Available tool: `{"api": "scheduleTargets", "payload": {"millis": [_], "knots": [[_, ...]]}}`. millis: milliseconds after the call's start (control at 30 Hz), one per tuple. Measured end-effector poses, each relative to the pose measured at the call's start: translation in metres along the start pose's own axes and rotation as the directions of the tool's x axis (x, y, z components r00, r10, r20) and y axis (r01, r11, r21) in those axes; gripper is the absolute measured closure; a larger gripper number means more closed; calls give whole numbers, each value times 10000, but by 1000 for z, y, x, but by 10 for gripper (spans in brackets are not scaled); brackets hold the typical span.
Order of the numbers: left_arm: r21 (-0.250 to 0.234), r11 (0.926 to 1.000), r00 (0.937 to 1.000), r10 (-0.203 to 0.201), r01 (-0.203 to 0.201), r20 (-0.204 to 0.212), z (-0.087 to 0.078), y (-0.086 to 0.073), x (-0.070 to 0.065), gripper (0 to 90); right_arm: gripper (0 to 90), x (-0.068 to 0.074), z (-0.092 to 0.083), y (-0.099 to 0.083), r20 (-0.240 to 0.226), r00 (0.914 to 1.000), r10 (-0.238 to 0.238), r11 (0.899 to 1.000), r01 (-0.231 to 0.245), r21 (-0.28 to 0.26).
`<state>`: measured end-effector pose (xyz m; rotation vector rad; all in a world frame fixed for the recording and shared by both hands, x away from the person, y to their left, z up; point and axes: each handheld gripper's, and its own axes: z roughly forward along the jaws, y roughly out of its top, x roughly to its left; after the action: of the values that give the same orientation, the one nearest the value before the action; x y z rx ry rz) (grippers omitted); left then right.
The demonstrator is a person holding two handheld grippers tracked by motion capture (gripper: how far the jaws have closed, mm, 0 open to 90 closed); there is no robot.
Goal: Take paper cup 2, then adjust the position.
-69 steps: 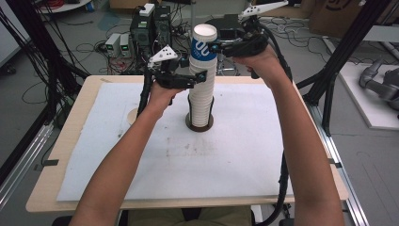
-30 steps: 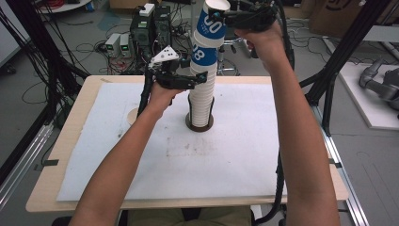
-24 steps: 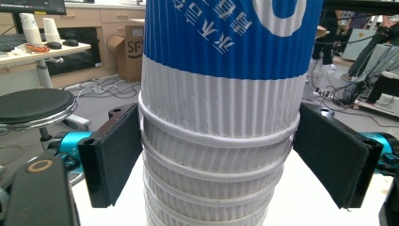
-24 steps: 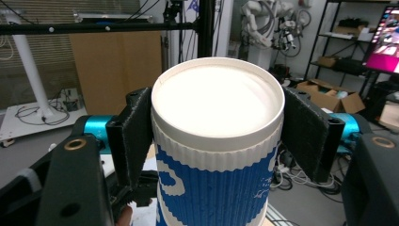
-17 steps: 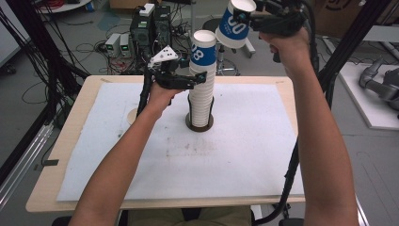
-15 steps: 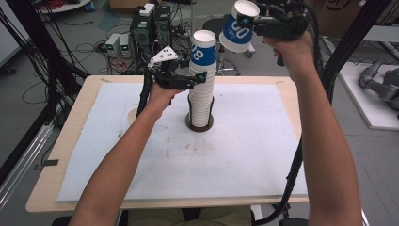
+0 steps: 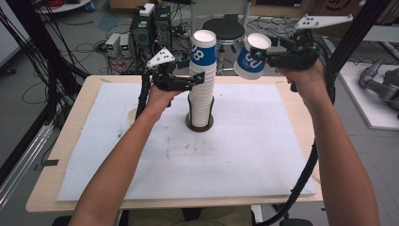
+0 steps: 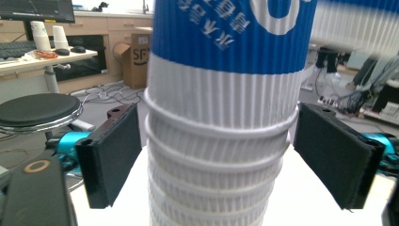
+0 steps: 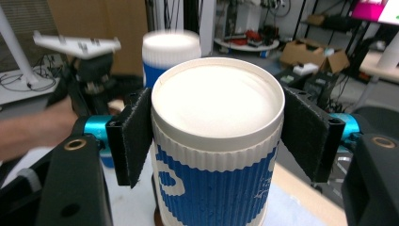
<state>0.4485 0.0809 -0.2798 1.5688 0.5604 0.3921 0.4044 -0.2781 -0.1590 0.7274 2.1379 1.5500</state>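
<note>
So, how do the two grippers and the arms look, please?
Both the left gripper and the right gripper are black, with flat black pads, turquoise fittings, a grey three-cornered dotted plate on top and a trailing black cable. The forearms are bare, no sleeves.

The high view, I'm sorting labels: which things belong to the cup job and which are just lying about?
In the job:
- stack of cups
- single cup, clamped in the right hand-held gripper
- left hand-held gripper, jaws just opened beside the stack
- round base

Lying about:
- black stool
- electronics boxes
- floor cables
</note>
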Motion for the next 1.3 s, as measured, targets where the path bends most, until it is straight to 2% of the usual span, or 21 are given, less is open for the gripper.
{"api": "scheduleTargets", "payload": {"millis": [133, 333, 433, 567, 800, 1033, 1300], "knots": [[-91, 9999, 9999, -43, 44, 101, -13, -5, 1, 148, 304, 0, 0, -22, 10, 9999, 161, 9993, -161, 347], [-57, 9998, 9996, -199, 200, 195, -34, -20, 3, 148, 304, 3, 3, -52, -47, 9993, 376, 9978, -373, 553], [-42, 9996, 9993, -268, 269, 275, -43, -26, 2, 148, 304, 3, 5, -62, -89, 9990, 442, 9969, -436, 654], [-11, 9999, 9989, -127, 128, 459, -53, -33, -3, 148, 304, 6, 6, -73, -145, 9982, 577, 9963, -567, 646], [-79, 10000, 9967, 39, -32, 807, -61, -39, -14, 148, 304, 11, 9, -87, -276, 9982, 532, 9948, -506, 879], [-70, 9994, 9939, 338, -332, 1048, -70, -46, -26, 148, 303, 18, 10, -95, -304, 9991, 293, 9947, -262, 997], [-73, 9995, 9916, 307, -300, 1256, -76, -52, -31, 148, 303, 25, 14, -102, -450, 9988, 191, 9951, -146, 974]]}}
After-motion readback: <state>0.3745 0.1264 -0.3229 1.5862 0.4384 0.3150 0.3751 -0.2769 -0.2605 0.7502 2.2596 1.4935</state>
